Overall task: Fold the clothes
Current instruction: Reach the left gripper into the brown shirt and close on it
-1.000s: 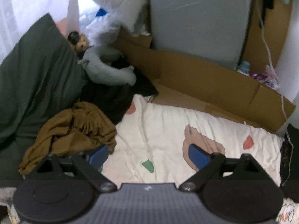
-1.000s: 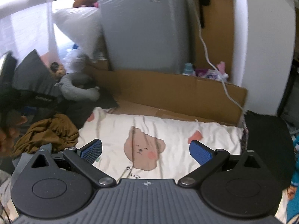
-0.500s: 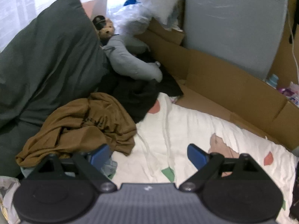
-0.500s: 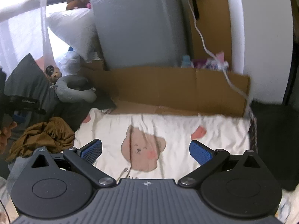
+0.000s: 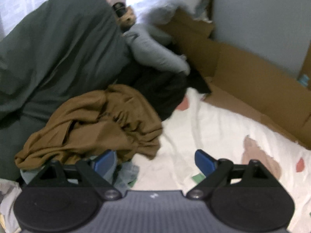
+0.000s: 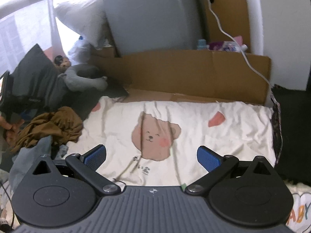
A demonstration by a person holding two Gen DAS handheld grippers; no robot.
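A crumpled brown garment (image 5: 97, 128) lies in a heap at the left edge of a white bear-print blanket (image 5: 213, 132). My left gripper (image 5: 155, 162) hovers open just in front of it, its left blue pad (image 5: 105, 160) close to the garment's near hem. A grey-blue cloth (image 5: 124, 172) pokes out beneath the heap. In the right wrist view the same brown garment (image 6: 52, 128) sits at far left, and my right gripper (image 6: 151, 157) stands open over the blanket (image 6: 233, 136) near the bear print, holding nothing.
A dark green pillow (image 5: 58, 44) and black clothing (image 5: 161, 89) lie behind the heap, with a grey neck pillow (image 5: 155, 54). Cardboard (image 6: 194, 73) walls the blanket's far side before a grey panel (image 6: 151, 15). A white cable (image 6: 233, 36) hangs at right. A person's hand (image 6: 9, 128) shows at far left.
My left gripper has swung left and closer, bringing the brown garment from the frame's left edge toward the centre. The right gripper has tilted slightly downward over the blanket. Both stay open.
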